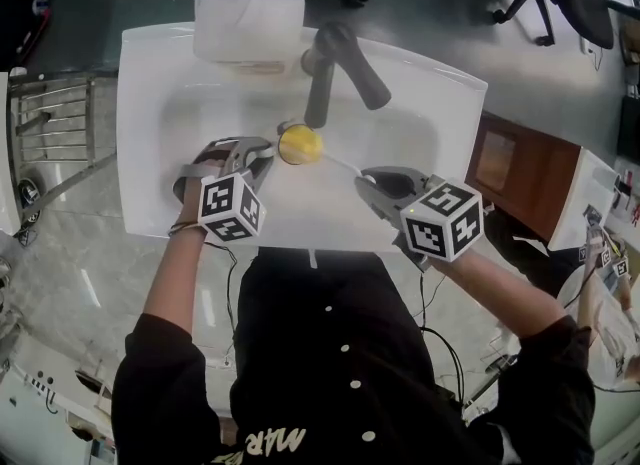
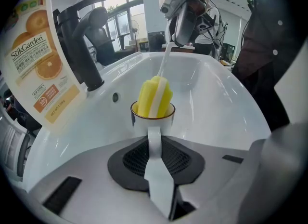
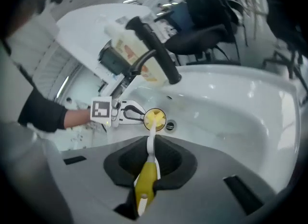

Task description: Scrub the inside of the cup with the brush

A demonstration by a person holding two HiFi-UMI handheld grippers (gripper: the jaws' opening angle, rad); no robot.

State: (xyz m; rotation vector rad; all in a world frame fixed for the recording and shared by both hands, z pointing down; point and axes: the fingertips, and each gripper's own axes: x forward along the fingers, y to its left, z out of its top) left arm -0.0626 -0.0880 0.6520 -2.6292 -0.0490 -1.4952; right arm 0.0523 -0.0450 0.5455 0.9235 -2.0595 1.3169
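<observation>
— Where's the cup [image 2: 153, 115] from where you stand?

— In mid-air over the white sink [image 1: 140, 113], just in front of the dark faucet [image 1: 338, 65] and near the drain [image 3: 169, 125]. The left gripper [image 1: 262, 156] has it by the loop handle, jaws pinched on that handle from both sides. The body sticks out ahead with nothing blocking the mouth.

— Why hold it off the bottom?

— I'd guess so it can be tipped toward the other hand. The mouth is angled up and toward the right gripper [image 1: 370, 185], which lets the brush [image 3: 147, 177] go straight in along its own shaft. Any drips would land in the basin, too.

— And the right one's grip?

— Its jaws are closed on the fat yellow grip end of the brush, well back from the head. The thin white shaft reaches across, and the sponge head sits in the cup with part of it standing above the rim.

— What does the cup look like?

— Small, white and glossy, with a thin dark band round the rim and a white handle. The yellow sponge with its white stripe nearly fills the opening, so I can't see the inside wall or tell whether it's clean.

— Anything else close by?

— An orange-printed refill pouch [image 2: 41, 59] stands on the sink's back edge beside the faucet, apart from both grippers.
</observation>
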